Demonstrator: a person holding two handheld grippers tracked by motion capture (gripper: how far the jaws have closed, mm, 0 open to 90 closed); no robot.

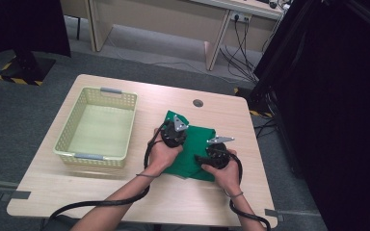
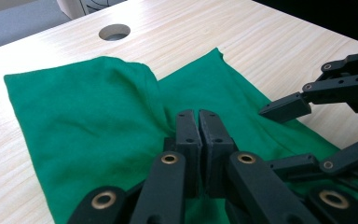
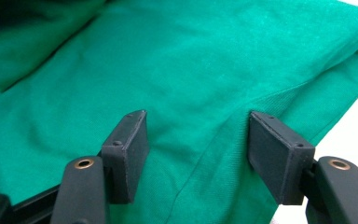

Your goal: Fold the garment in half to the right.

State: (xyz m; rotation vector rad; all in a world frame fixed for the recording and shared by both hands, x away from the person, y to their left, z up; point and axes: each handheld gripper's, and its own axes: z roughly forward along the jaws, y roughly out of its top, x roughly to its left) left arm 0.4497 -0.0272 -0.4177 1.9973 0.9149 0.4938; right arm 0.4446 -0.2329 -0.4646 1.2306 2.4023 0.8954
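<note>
Presently: green cloth [image 1: 197, 154] lies partly folded on the table [image 1: 125, 197], right of the basket [image 1: 98, 126]. Left gripper [image 2: 198, 122] is closed, seemingly pinching a fold; right gripper [image 3: 196, 140] is held open over an edge. Folding judged unfinished; nothing is binned.

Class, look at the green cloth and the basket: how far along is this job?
Done: the cloth lies partly folded on the table. In hand: the left claw is shut, seemingly pinching a fold; the right claw stands open over the cloth. Probably left: finishing the fold, perhaps moving it to the basket, which holds nothing.
</note>
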